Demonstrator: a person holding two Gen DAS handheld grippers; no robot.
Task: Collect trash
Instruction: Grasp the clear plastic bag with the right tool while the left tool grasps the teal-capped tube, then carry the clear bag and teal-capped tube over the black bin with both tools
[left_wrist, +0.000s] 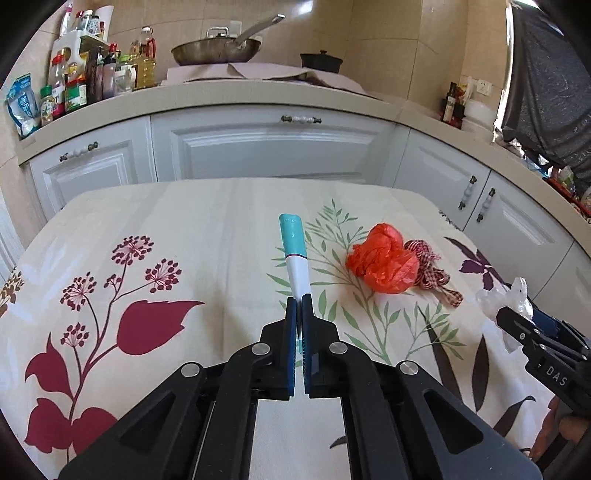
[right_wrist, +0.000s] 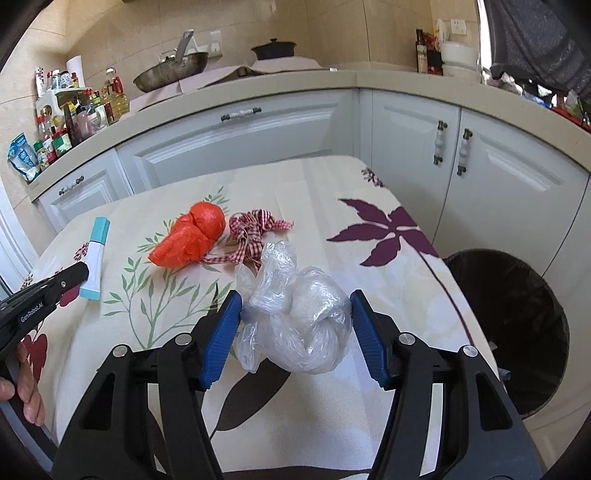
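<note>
Two tongs work over the flowered desk (left_wrist: 155, 221). Nearest in the right wrist view, the right tongs (right_wrist: 295, 306) grip a knotted clear plastic bag (right_wrist: 303, 325), blue pads (right_wrist: 221, 332) pressing it on both sides, above the desk's near edge. To their right, beside the desk on the floor, stands a black-lined trash bin (right_wrist: 517, 332). In the left wrist view, the left tongs (left_wrist: 299, 306) are clenched on the white end of a white and teal tube (left_wrist: 295, 254), whose teal cap points away toward the cabinets. Farther out on the cloth lies a crumpled red plastic bag (left_wrist: 382, 260), touching a red checked ribbon (left_wrist: 432, 269) just beside it on the right. A hand (right_wrist: 26, 391) shows at the left edge of the right wrist view, holding the left tongs' handle. Beyond the desk run white cabinets (left_wrist: 266, 147), topped by a counter with a frying pan (left_wrist: 218, 50), a dark lidded pot (left_wrist: 321, 61) and many bottles (left_wrist: 88, 74).
</note>
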